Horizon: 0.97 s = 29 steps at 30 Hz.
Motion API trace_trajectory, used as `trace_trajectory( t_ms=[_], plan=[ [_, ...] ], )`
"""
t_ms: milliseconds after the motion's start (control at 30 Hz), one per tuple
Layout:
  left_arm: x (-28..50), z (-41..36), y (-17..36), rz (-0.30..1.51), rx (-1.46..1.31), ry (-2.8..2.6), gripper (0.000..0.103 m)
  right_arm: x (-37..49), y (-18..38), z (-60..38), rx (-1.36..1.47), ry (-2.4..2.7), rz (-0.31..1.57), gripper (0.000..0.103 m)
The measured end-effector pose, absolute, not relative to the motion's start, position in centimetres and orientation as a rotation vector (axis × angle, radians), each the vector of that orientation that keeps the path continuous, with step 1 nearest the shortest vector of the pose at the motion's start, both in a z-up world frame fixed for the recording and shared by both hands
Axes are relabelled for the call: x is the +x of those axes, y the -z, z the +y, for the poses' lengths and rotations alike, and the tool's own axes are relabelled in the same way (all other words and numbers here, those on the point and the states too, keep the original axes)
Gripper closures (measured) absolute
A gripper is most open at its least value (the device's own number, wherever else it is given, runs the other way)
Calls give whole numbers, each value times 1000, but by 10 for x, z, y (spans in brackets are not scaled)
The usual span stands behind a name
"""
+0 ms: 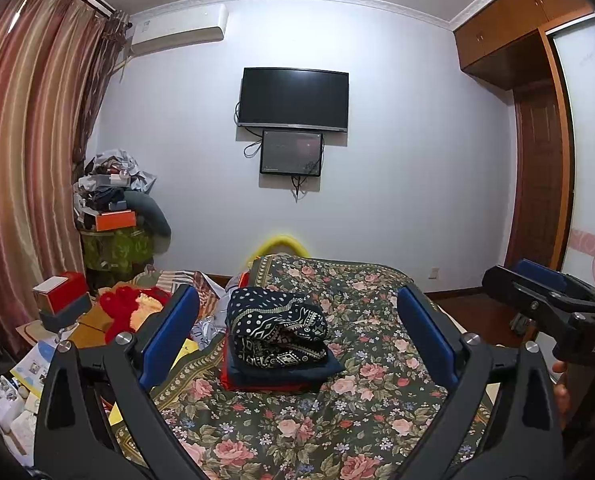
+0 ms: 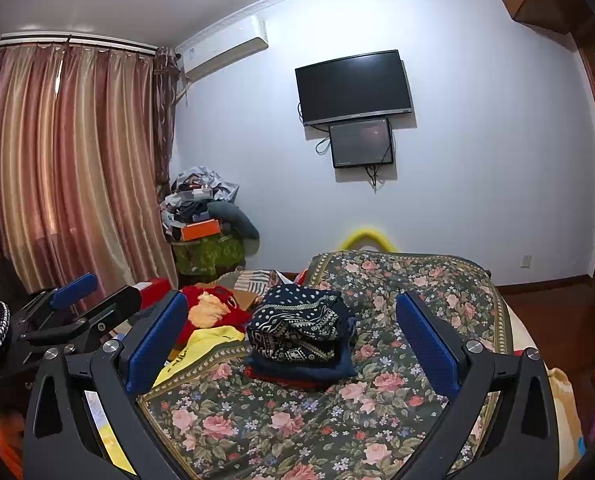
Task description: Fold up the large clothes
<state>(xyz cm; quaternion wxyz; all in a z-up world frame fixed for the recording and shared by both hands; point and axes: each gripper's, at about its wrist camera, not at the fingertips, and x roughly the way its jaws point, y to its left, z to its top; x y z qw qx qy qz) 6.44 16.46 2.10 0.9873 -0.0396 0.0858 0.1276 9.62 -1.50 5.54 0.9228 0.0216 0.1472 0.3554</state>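
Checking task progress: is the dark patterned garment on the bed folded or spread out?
Folded: the patterned garment sits as a compact bundle atop a small stack on the floral bedspread.

A dark television [image 1: 293, 100] hangs on the pale wall with a smaller black screen [image 1: 291, 153] mounted just beneath it, cables trailing below, and a white air conditioner [image 1: 177, 32] sits high beside the striped reddish curtains [image 1: 29, 120]. In the corner near the curtains, a heap of clutter [image 1: 115, 196] with an orange box [image 1: 114, 219] tops a green-patterned stand. A red box [image 1: 63, 292] stands to the left, and brown wooden cabinets [image 1: 513, 20] hang over a dark door [image 1: 537, 184] on the right.
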Motion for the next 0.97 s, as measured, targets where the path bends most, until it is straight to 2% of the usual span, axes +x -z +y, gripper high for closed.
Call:
trace_trajectory(
  t_ms=[967],
  plan=[
    [79, 156, -16, 215, -56, -209, 1, 107, -50, -21, 67, -699, 329, 0]
  ],
)
